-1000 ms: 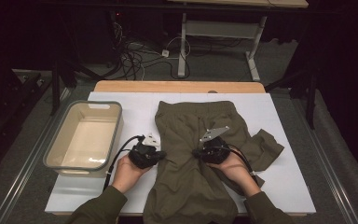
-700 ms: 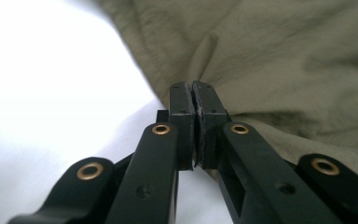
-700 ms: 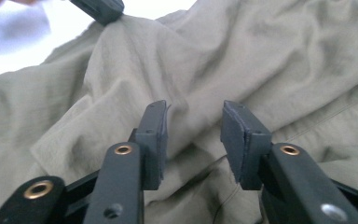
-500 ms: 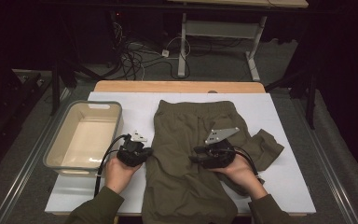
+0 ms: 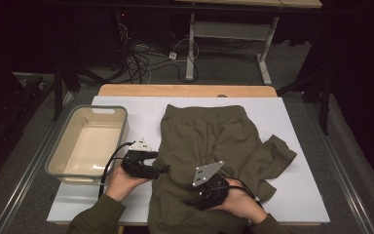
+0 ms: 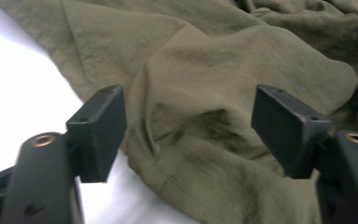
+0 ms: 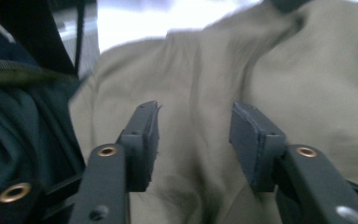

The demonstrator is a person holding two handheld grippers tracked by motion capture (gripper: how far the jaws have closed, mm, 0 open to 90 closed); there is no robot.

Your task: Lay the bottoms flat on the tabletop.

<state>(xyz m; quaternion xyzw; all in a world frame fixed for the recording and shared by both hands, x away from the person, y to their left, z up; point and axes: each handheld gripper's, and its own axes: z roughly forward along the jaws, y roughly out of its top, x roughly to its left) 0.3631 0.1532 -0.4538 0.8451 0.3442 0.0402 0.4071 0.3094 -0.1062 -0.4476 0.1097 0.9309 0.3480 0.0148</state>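
An olive green garment (image 5: 209,131) lies crumpled on the white table (image 5: 304,195), waistband at the far side. My left gripper (image 5: 161,168) sits at the garment's left edge, pointing right. Its jaws have just been opening and now stand wide, with a raised fold of cloth (image 6: 223,70) between them but not pressed by either pad (image 6: 189,116). My right gripper (image 5: 192,200) hovers over the near part of the garment. Its jaws have also just been opening; they stand apart above the cloth (image 7: 307,70) and grip nothing (image 7: 193,126).
A beige plastic bin (image 5: 58,156) stands empty at the table's left, close to my left hand. A wooden strip (image 5: 185,90) runs along the far edge. Cables and a desk frame lie on the floor beyond. A dark sleeve (image 7: 23,121) borders the right gripper view.
Both grippers have let go of the cloth and their jaws stand apart. My right hand has drawn back toward the near edge of the table. The left hand has barely shifted.
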